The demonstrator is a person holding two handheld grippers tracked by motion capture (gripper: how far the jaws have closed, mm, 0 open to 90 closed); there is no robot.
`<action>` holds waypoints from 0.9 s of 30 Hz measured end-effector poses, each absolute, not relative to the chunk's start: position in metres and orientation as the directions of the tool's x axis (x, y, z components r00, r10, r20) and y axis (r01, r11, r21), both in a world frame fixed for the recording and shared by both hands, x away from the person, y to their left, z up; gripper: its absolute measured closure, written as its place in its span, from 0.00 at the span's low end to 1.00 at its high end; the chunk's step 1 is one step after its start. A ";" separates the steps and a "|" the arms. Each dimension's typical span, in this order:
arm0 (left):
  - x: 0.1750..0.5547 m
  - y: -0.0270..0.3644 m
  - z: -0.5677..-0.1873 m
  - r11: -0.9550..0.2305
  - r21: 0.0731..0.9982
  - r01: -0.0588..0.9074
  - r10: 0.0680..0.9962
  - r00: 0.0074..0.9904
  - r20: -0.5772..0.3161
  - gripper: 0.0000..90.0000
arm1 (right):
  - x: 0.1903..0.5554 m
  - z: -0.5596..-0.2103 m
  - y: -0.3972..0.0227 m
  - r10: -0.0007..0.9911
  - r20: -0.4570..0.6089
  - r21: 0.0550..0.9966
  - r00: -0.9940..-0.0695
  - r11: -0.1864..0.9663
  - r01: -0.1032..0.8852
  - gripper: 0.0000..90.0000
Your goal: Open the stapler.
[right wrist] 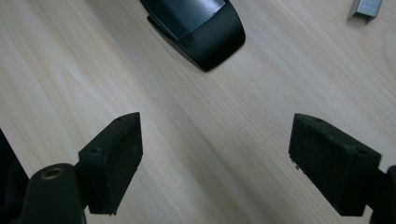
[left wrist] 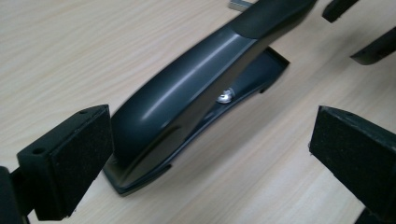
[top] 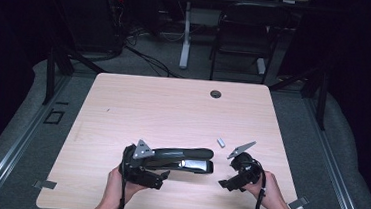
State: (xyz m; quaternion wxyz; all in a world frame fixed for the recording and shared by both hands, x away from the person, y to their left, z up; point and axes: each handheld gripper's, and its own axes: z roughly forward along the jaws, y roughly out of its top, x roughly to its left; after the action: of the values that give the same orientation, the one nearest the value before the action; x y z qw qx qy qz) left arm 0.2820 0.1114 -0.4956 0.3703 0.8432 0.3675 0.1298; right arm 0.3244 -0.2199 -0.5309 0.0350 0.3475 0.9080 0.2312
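Large black plastic stapler with a silver metal magazine (top: 179,160) is lying flat on the pale wood-grain desk (top: 173,108), near the person's edge, nose pointing toward the right gripper.

Left gripper (top: 160,175) is sitting at the stapler's rear end, jaws spread wide. In the left gripper view (left wrist: 205,158) the stapler's rear (left wrist: 187,100) is lying between the two black pads; one pad is standing just beside its curved top, though whether it touches I cannot tell, and the other is standing well apart from it. Nothing is being pinched.

Right gripper (top: 223,184) is hovering just beyond the stapler's nose, its jaws spread with bare desk between them. In the right gripper view (right wrist: 215,158) the stapler's rounded black nose (right wrist: 205,32) is lying ahead of the jaws, apart from both pads.

Small silver strip of staples (top: 221,142) is resting on the desk just past the stapler's nose, on the far side from the person; in the right gripper view (right wrist: 365,8) it is lying to one side of the nose.
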 end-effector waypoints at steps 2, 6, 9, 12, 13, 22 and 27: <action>0.282 0.105 -0.498 -0.468 0.720 0.512 0.704 0.709 -0.047 0.00 | 0.323 -0.530 -0.220 0.643 0.101 0.468 -0.759 0.643 0.606 0.18; 0.282 0.097 -0.503 -0.479 0.736 0.479 0.687 0.726 -0.026 0.08 | 0.322 -0.529 -0.215 0.671 0.100 0.520 -0.734 0.594 0.614 0.24; 0.280 0.092 -0.506 -0.481 0.743 0.465 0.675 0.738 -0.025 0.20 | 0.321 -0.529 -0.206 0.674 0.101 0.553 -0.732 0.573 0.604 0.37; 0.278 0.086 -0.509 -0.509 0.734 0.450 0.652 0.758 -0.013 0.27 | 0.320 -0.529 -0.194 0.670 0.078 0.569 -0.738 0.578 0.585 0.54; 0.277 0.083 -0.510 -0.516 0.728 0.451 0.646 0.763 -0.015 0.28 | 0.320 -0.529 -0.192 0.666 0.070 0.575 -0.743 0.582 0.576 0.59; 0.276 0.070 -0.518 -0.496 0.773 0.395 0.626 0.780 0.004 0.60 | 0.321 -0.534 -0.182 0.669 0.042 0.579 -0.742 0.589 0.564 0.87; 0.279 0.059 -0.527 -0.495 0.762 0.418 0.637 0.771 -0.009 0.75 | 0.321 -0.540 -0.175 0.654 0.012 0.586 -0.756 0.608 0.535 0.91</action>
State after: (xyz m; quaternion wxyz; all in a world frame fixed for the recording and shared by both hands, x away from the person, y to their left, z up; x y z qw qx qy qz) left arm 0.2790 0.0594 -0.5271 0.3963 0.8536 0.3088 0.1380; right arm 0.3212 -0.1750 -0.5398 0.1020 0.3339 0.8908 0.2909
